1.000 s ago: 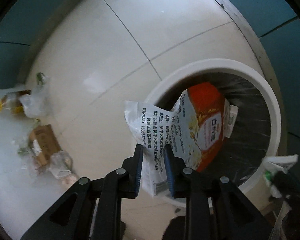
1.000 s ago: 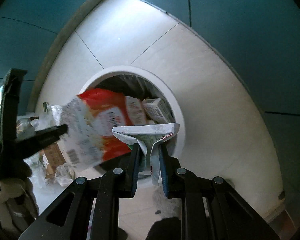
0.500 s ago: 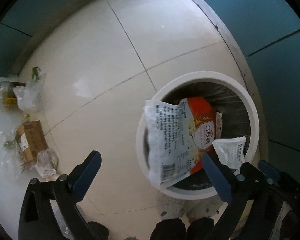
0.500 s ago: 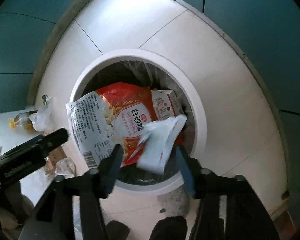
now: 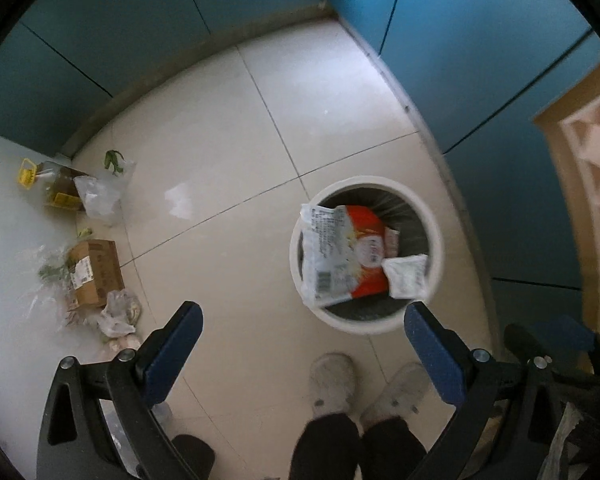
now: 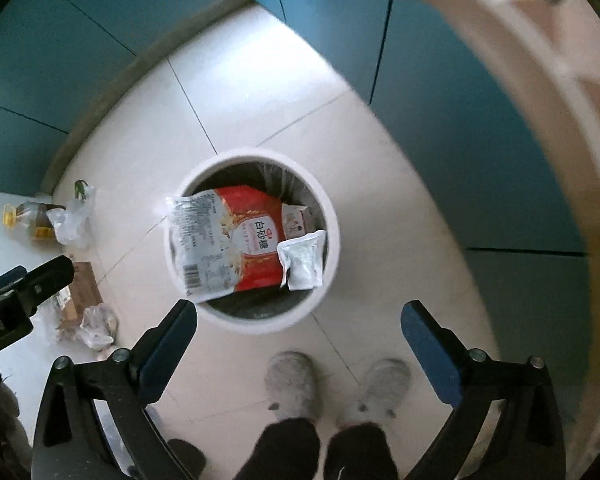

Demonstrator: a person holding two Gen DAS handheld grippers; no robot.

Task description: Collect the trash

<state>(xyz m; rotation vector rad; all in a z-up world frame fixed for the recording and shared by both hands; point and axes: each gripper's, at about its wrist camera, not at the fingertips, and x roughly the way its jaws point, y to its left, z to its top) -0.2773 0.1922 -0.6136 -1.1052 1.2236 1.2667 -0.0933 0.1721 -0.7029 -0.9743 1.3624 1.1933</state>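
We had the round white plastic bin with its dark liner [image 5: 434, 240] below and ahead of both grippers, so anything let go would land inside. The large red-and-white printed sugar bag [image 6: 236, 240] lay across the bin mouth, one corner over the rim. The small white pouch [image 6: 304, 260] sat beside it. Left gripper [image 5: 300, 344] and right gripper [image 6: 298, 336] were wide open, holding nothing. Leftover scraps, including a brown cardboard box [image 5: 96, 272], lay off to the left.
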